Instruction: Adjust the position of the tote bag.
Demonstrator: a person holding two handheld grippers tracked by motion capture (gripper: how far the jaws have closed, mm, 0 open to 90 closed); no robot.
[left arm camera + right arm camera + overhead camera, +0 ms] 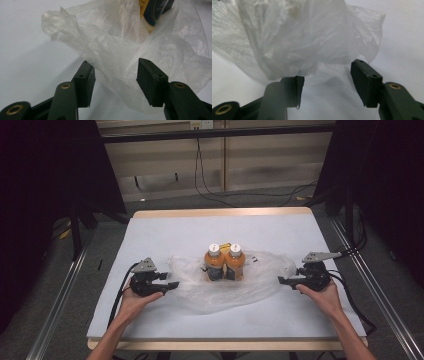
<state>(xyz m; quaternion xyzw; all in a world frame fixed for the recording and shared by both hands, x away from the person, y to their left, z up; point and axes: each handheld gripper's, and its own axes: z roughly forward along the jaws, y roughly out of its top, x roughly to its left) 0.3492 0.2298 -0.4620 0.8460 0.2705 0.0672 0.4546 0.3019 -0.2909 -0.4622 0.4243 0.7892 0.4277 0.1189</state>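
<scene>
Two orange juice bottles (225,262) with white caps stand upright side by side on a crumpled clear plastic bag (250,290) at the table's middle. My left gripper (175,284) rests at the bag's left edge, jaws apart. In the left gripper view the bag (105,45) reaches loosely between the open jaws of the left gripper (112,82), with a bottle label (152,10) behind the film. My right gripper (281,280) sits at the bag's right edge. The right gripper view has a fold of the bag (294,37) lying between the open jaws of the right gripper (327,82), the pads clear of it.
A white sheet (165,230) covers the wooden table. A small yellow item (225,245) lies just behind the bottles, and small dark bits (255,259) lie to their right. Metal rails (60,295) run along both sides, and cables (210,190) trail on the floor beyond.
</scene>
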